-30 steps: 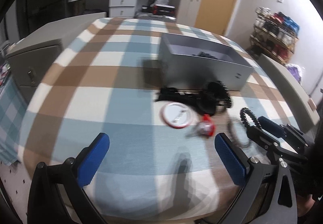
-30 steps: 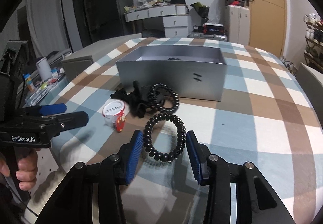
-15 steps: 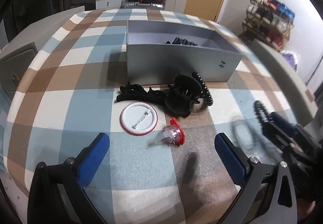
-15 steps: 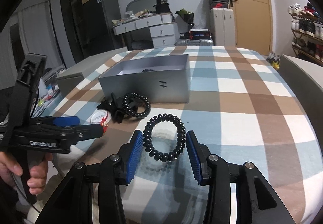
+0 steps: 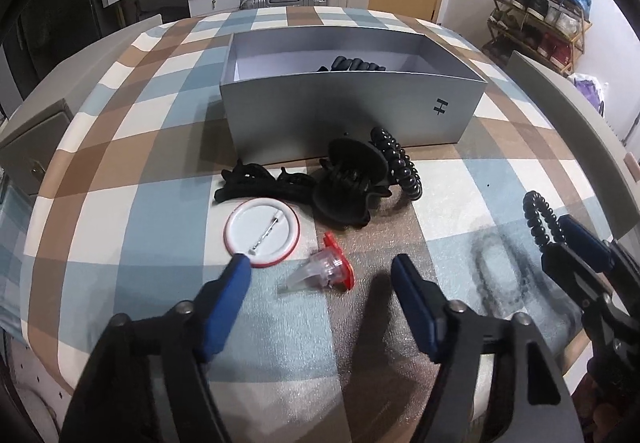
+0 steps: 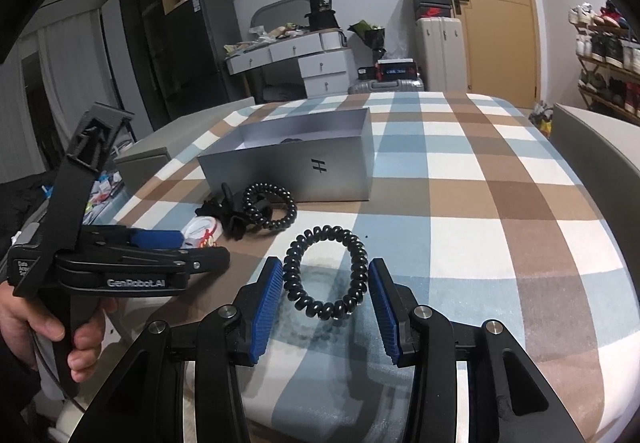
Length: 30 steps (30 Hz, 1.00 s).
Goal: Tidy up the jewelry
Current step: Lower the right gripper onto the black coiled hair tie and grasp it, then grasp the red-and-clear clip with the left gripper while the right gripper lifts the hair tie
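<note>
My right gripper (image 6: 322, 283) is shut on a black spiral hair tie (image 6: 325, 272) and holds it above the checked cloth; it also shows in the left wrist view (image 5: 540, 219). My left gripper (image 5: 320, 271) is open, low over the table, with a small red-and-clear piece (image 5: 324, 269) between its fingers and a white round pin badge (image 5: 262, 231) by its left fingertip. Behind lie a black claw clip (image 5: 348, 179), a second spiral tie (image 5: 400, 167) and a black clip (image 5: 260, 183). The grey open box (image 5: 348, 107) holds dark items.
The table has a blue, brown and white checked cloth (image 6: 480, 203). A grey cabinet (image 5: 28, 147) stands at the left and a grey ledge (image 5: 580, 115) at the right. My left gripper (image 6: 120, 263) shows at the left in the right wrist view.
My left gripper has dropped lower and nearer the red piece and the badge, and its fingers have come closer together. My right gripper has lifted the spiral tie and drawn back from the pile.
</note>
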Each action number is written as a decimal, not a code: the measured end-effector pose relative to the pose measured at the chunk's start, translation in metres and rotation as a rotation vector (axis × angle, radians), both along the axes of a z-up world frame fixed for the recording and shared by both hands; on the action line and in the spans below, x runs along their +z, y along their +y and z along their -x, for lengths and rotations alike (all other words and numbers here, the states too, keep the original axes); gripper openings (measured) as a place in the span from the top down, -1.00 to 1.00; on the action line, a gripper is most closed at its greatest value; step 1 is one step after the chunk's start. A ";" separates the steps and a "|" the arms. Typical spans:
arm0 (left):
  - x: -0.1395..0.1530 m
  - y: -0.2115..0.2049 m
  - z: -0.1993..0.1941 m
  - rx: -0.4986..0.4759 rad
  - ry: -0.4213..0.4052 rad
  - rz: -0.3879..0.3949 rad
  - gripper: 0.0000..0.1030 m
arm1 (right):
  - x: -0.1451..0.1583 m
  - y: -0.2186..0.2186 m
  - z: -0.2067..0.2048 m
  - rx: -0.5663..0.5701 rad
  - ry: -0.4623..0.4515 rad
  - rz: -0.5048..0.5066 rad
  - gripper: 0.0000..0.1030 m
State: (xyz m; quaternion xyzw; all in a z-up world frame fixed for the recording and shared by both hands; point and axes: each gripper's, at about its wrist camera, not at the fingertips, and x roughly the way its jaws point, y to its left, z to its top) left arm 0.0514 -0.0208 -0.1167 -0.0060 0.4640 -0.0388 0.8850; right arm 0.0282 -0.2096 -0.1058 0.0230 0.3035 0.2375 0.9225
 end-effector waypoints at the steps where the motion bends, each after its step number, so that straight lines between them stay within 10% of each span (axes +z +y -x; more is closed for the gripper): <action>1: 0.000 0.000 0.000 0.000 0.000 -0.006 -0.19 | 0.000 0.000 0.000 0.001 0.000 -0.001 0.16; 8: 0.002 0.001 0.001 -0.010 0.002 -0.047 0.52 | 0.004 -0.002 0.003 0.004 -0.002 -0.013 0.16; 30: 0.020 0.021 0.014 -0.009 -0.046 -0.004 0.52 | 0.009 0.005 0.000 0.029 0.037 -0.065 0.16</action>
